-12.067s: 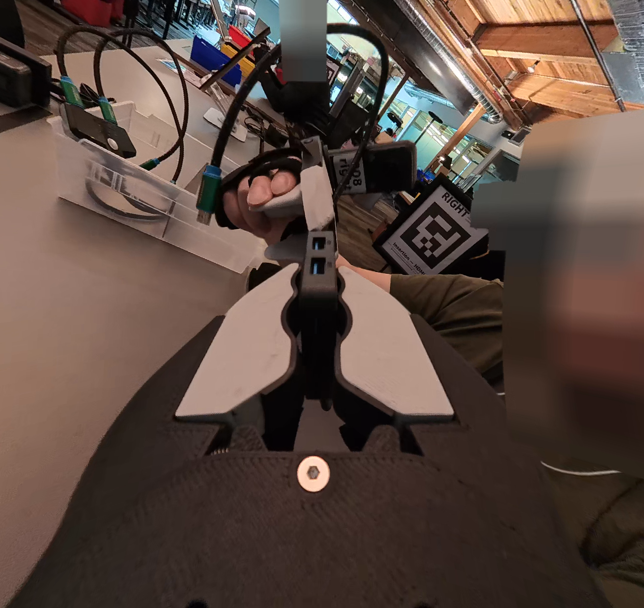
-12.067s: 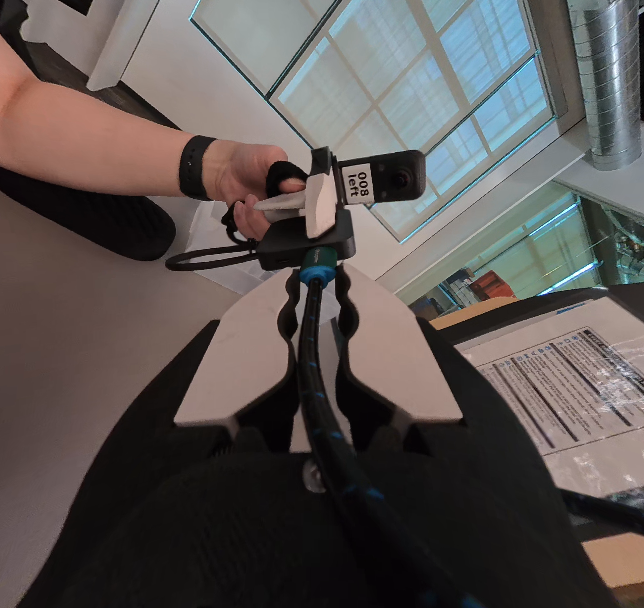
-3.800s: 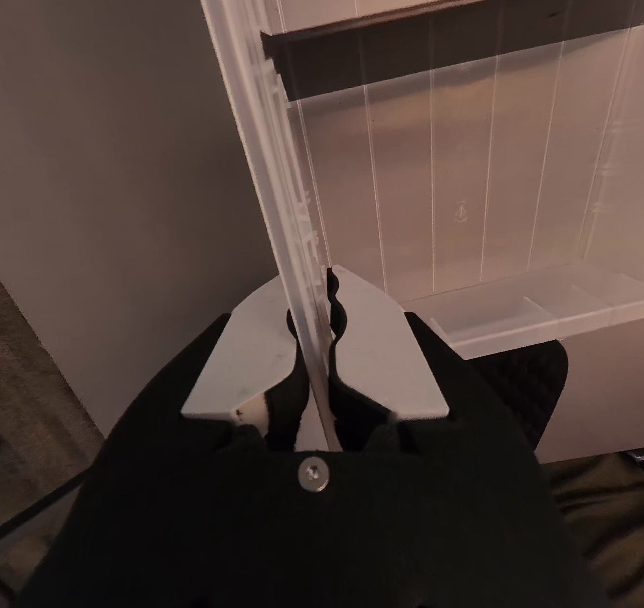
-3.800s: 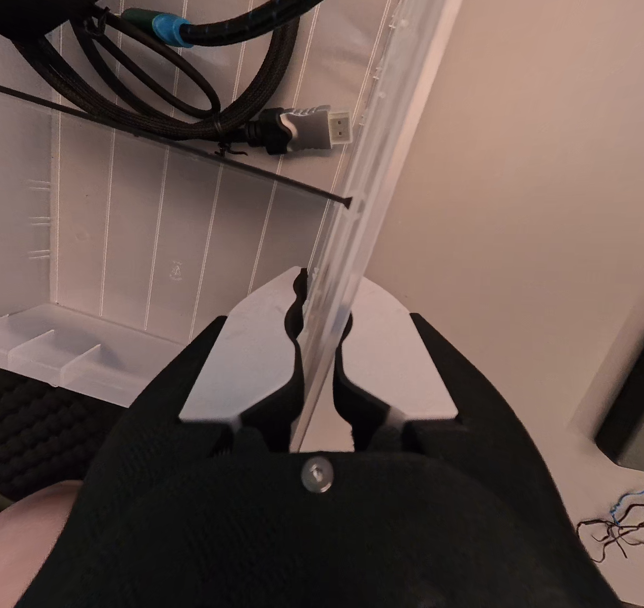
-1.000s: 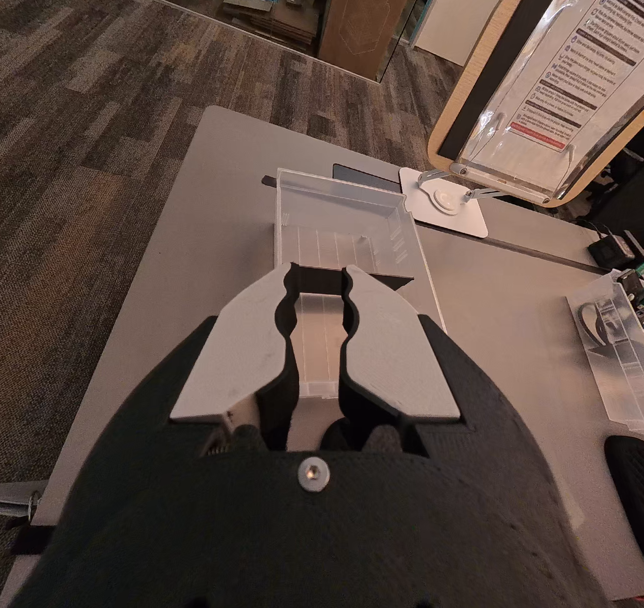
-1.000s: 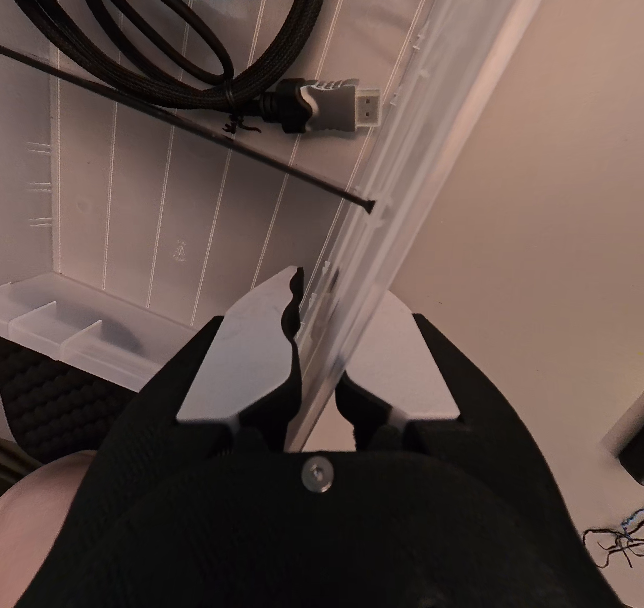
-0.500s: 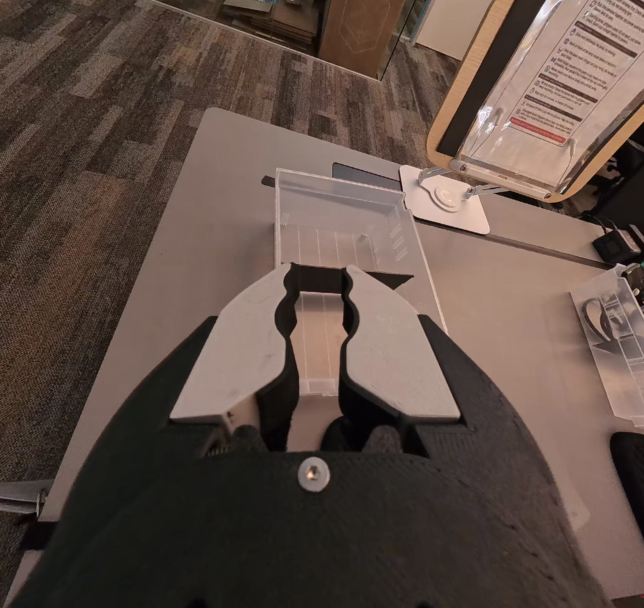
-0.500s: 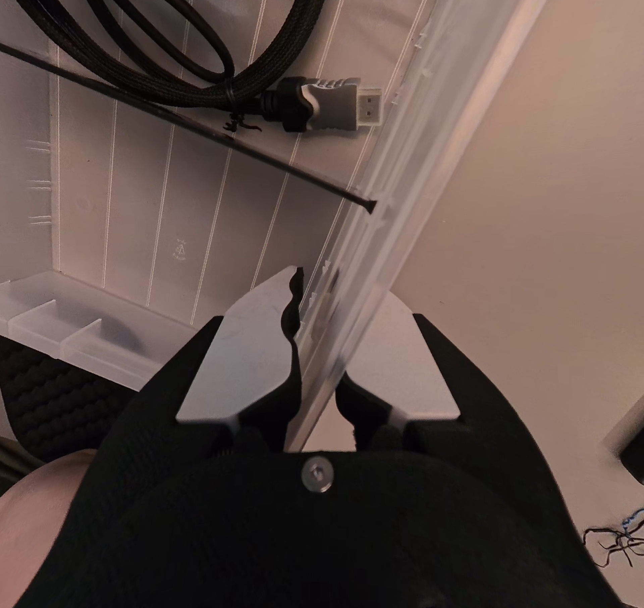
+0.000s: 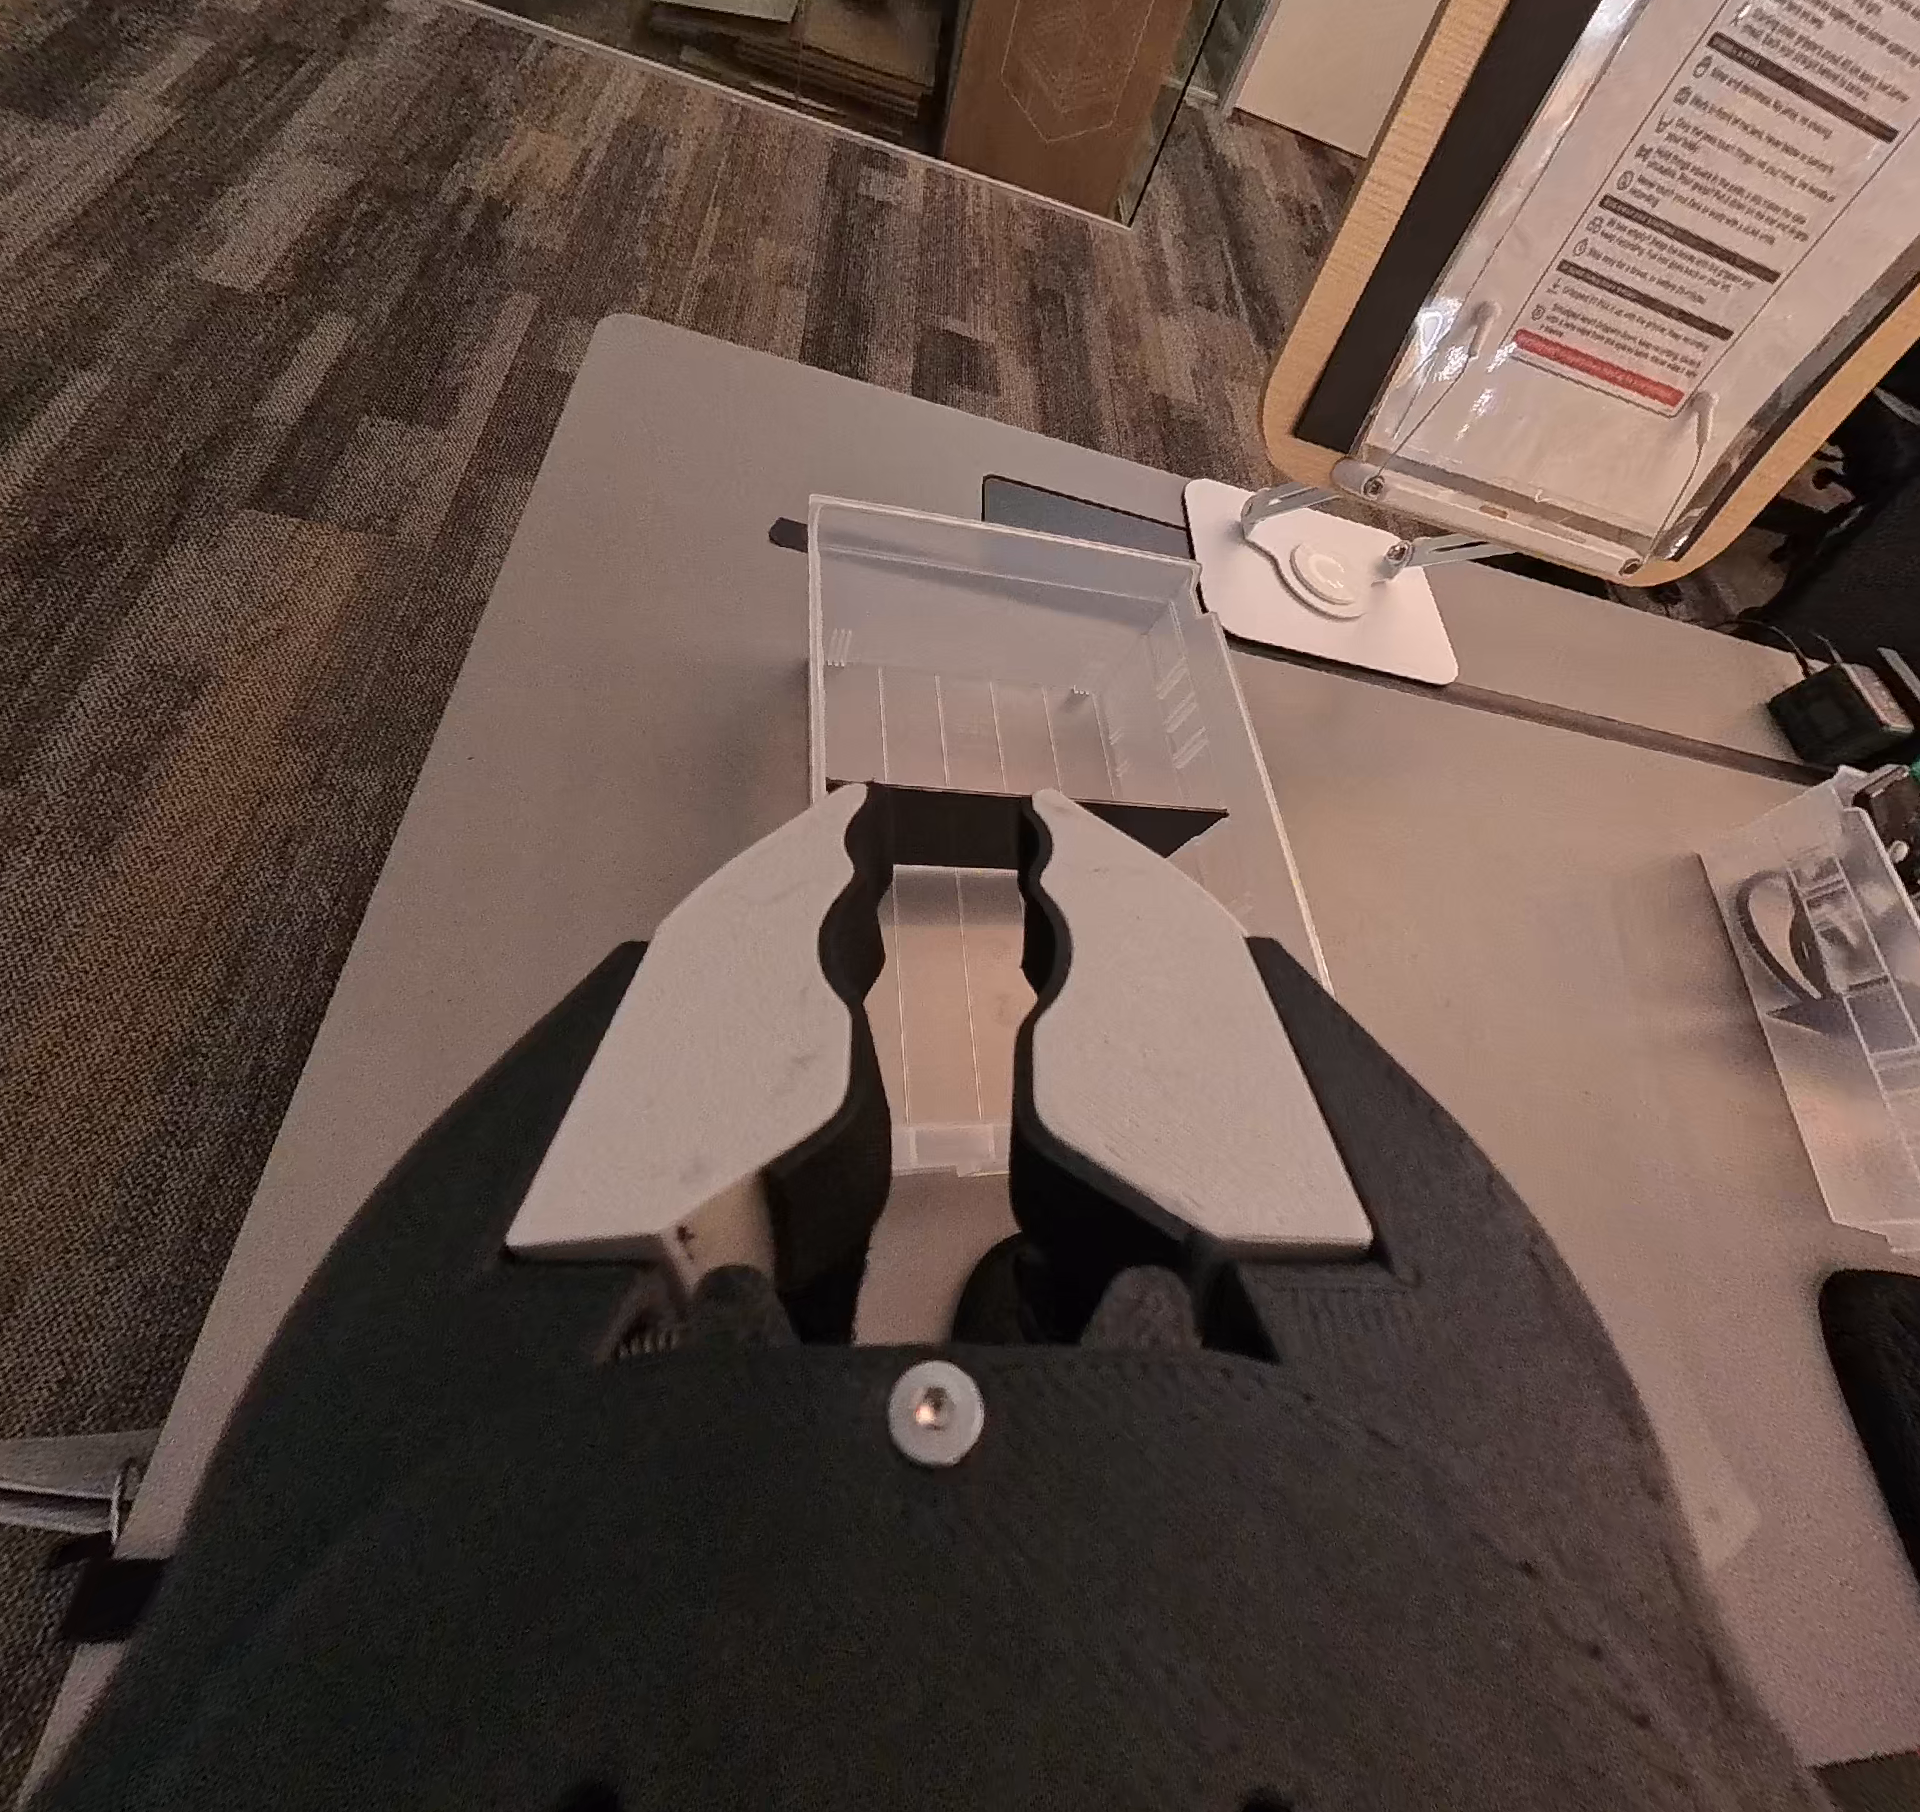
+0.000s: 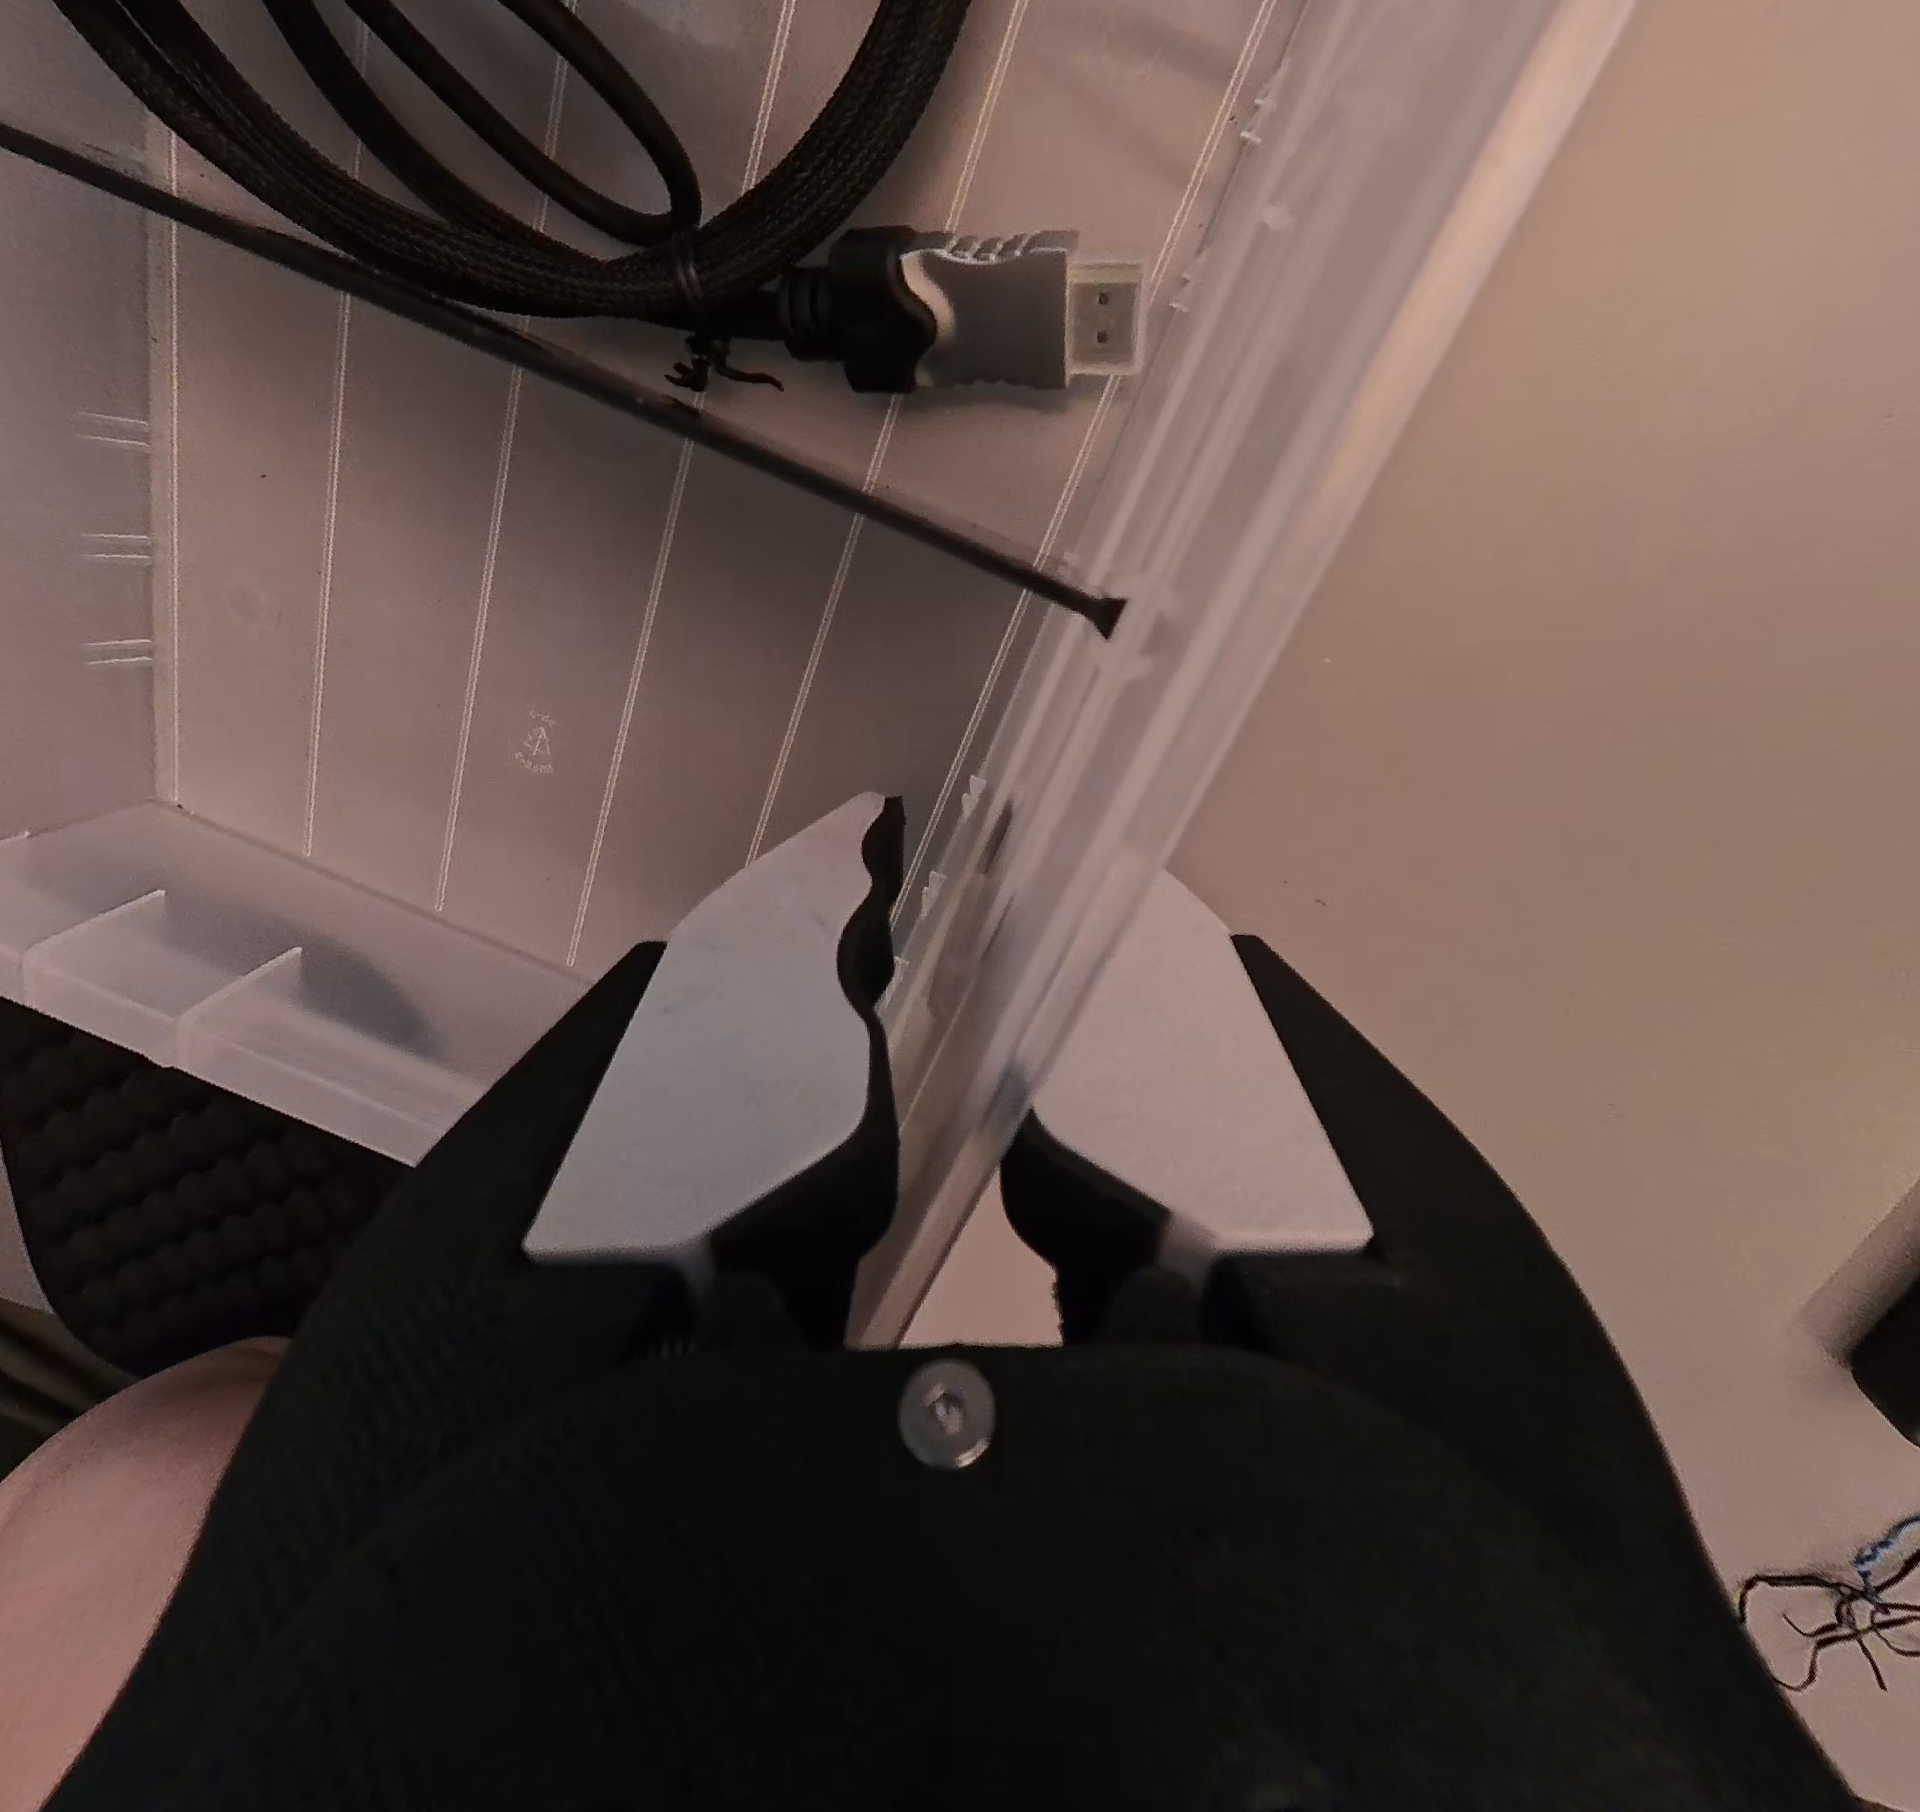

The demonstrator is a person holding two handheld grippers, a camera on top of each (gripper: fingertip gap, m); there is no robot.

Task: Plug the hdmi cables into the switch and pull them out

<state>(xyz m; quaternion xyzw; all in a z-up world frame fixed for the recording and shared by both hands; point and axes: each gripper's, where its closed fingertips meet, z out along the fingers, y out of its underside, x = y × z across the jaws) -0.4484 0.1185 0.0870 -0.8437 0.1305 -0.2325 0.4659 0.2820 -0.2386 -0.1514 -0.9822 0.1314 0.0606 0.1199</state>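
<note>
HDMI cable (image 10: 644,235) coiled in clear bin (image 10: 1195,619), grey plug (image 10: 997,323) by its wall | my right gripper (image 10: 940,941) fingers straddle that wall, gap visible | my left gripper (image 9: 951,915) fingers spread above empty bin (image 9: 997,557) on worktop (image 9: 644,640)

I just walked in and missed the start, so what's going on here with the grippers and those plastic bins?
A person works two handheld grippers over a grey table. The left gripper hangs open above an empty clear bin, holding nothing. The right gripper straddles the side wall of another clear bin; whether it is clamped is hard to tell. Inside that bin lie braided HDMI cables, one grey plug loose. No switch is visible.
</note>
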